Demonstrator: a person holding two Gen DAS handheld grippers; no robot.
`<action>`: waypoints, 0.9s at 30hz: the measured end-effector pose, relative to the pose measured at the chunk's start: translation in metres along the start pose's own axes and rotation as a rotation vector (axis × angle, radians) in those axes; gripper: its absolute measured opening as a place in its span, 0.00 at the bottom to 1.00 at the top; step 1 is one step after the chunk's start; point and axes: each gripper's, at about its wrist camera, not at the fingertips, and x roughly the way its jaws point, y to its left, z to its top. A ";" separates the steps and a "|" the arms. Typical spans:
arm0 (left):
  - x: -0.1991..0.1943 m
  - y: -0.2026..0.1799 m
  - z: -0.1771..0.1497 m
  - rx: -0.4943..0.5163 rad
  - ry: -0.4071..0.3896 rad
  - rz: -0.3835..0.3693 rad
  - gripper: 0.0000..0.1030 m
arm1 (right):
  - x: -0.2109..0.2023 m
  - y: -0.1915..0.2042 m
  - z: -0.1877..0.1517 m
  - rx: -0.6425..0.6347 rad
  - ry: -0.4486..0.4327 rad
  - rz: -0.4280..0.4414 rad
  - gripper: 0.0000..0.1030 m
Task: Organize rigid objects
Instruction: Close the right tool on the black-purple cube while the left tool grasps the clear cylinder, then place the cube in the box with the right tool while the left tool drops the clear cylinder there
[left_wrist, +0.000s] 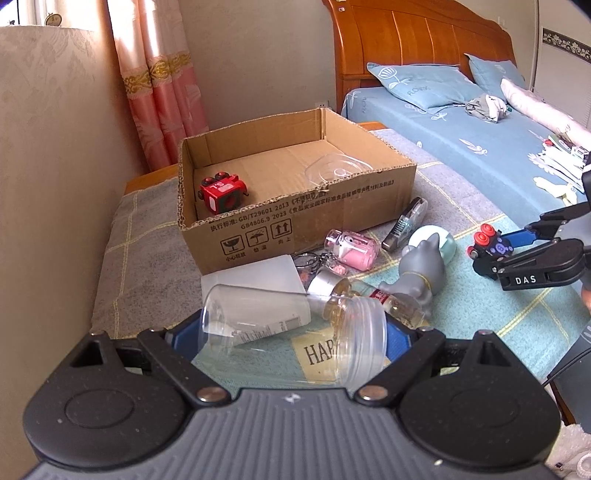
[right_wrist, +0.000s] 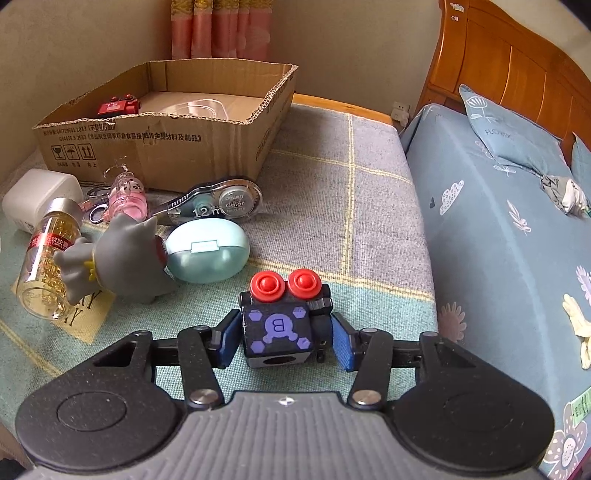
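Note:
A clear plastic jar (left_wrist: 295, 328) lies sideways between the blue pads of my left gripper (left_wrist: 295, 334), which is shut on it low in the left wrist view. My right gripper (right_wrist: 284, 339) is shut on a black cube robot toy (right_wrist: 277, 328) with red button eyes, just over the checked blanket; the left wrist view shows that toy (left_wrist: 491, 247) at far right. The open cardboard box (left_wrist: 295, 221) stands at the back with a red robot toy (left_wrist: 219, 194) and a clear lid (left_wrist: 336, 168) inside.
In front of the box lie a white container (right_wrist: 37, 195), a capsule bottle (right_wrist: 48, 258), a pink bottle keychain (right_wrist: 129, 199), a correction tape (right_wrist: 218, 201), a grey cat figure (right_wrist: 118, 258) and a teal oval case (right_wrist: 207, 251). A bed (right_wrist: 498, 240) borders the right.

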 end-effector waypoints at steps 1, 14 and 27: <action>-0.001 0.001 0.002 0.000 -0.002 -0.001 0.89 | -0.002 0.000 0.001 -0.009 -0.003 0.001 0.54; 0.009 0.020 0.080 -0.001 -0.096 0.037 0.89 | -0.050 -0.012 0.048 -0.117 -0.120 0.026 0.54; 0.066 0.032 0.114 -0.098 -0.045 0.097 0.94 | -0.061 -0.004 0.105 -0.188 -0.222 0.064 0.54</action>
